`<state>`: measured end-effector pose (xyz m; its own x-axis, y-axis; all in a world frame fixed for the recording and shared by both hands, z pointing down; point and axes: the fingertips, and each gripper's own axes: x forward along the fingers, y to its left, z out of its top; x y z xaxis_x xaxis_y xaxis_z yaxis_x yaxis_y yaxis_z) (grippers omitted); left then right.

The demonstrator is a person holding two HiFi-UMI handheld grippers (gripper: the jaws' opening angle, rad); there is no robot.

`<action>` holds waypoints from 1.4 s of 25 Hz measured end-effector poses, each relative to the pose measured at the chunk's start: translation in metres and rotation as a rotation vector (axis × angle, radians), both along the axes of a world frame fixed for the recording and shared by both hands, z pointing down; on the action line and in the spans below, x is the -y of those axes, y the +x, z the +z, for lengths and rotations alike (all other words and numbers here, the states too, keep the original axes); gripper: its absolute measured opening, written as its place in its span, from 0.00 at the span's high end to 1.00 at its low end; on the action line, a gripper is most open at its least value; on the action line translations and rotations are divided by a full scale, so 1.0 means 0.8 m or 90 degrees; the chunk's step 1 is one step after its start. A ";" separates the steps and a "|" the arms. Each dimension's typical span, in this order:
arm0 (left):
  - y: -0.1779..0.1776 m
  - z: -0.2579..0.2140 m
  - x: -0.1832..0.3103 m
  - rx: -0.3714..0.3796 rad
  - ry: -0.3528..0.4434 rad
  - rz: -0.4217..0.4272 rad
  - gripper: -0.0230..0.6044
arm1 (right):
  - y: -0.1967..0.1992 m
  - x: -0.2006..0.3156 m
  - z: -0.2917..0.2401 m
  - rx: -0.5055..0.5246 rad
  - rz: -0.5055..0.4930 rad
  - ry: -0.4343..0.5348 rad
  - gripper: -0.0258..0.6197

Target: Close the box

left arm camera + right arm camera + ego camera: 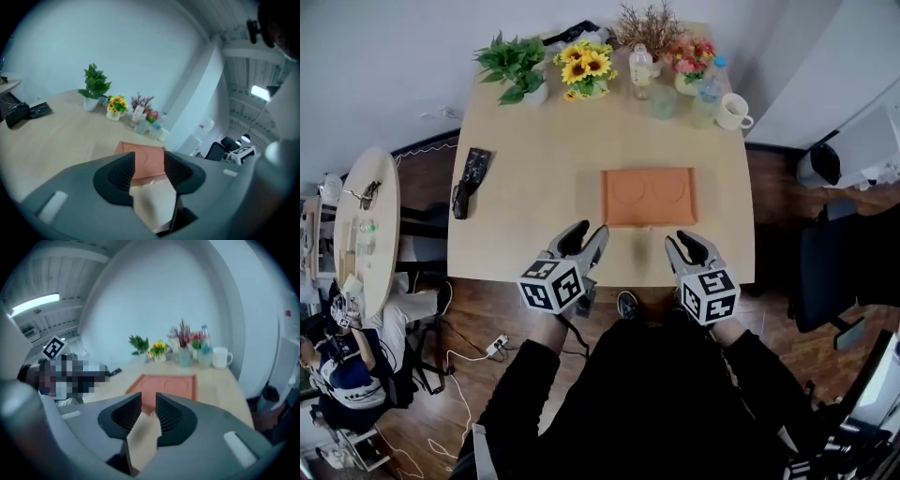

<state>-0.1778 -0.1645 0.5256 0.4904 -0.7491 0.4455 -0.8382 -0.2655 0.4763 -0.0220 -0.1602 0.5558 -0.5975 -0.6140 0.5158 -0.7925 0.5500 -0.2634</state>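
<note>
A flat orange box [649, 197] lies in the middle of the light wooden table [534, 187], its top face flat with two round impressions. Both grippers hover side by side over the table's near edge, short of the box and not touching it. My left gripper [589, 234] has its jaws wide apart, and the box [143, 159] shows through the gap between them. My right gripper [686, 242] stands open with a narrower gap and nothing between its pads. It points at the box [166, 385]. In the gripper views, the left gripper [150, 168] and right gripper [148, 408] hold nothing.
Along the far edge stand a green plant [517, 67], sunflowers [585, 67], a bottle [641, 67], cups and a white mug [733, 111]. A black object [469, 178] lies at the table's left. A person sits by a round side table [367, 225] at left. A dark chair [839, 272] stands at right.
</note>
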 end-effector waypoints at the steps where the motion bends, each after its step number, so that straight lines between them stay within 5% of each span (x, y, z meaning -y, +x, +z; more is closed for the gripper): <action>1: 0.014 -0.034 -0.005 -0.018 0.042 0.007 0.68 | 0.007 0.009 -0.046 0.024 0.002 0.063 0.81; 6: 0.086 -0.182 -0.031 0.017 0.244 0.056 0.68 | 0.026 0.029 -0.232 0.111 0.014 0.271 0.86; 13: 0.125 -0.279 -0.054 0.094 0.429 0.011 0.68 | 0.018 -0.015 -0.326 0.127 -0.057 0.420 0.86; 21: 0.138 -0.263 -0.062 0.111 0.392 0.003 0.68 | 0.030 -0.028 -0.330 0.145 -0.071 0.414 0.86; 35: 0.157 -0.263 -0.073 0.129 0.398 0.015 0.68 | 0.045 -0.037 -0.324 0.154 -0.067 0.402 0.86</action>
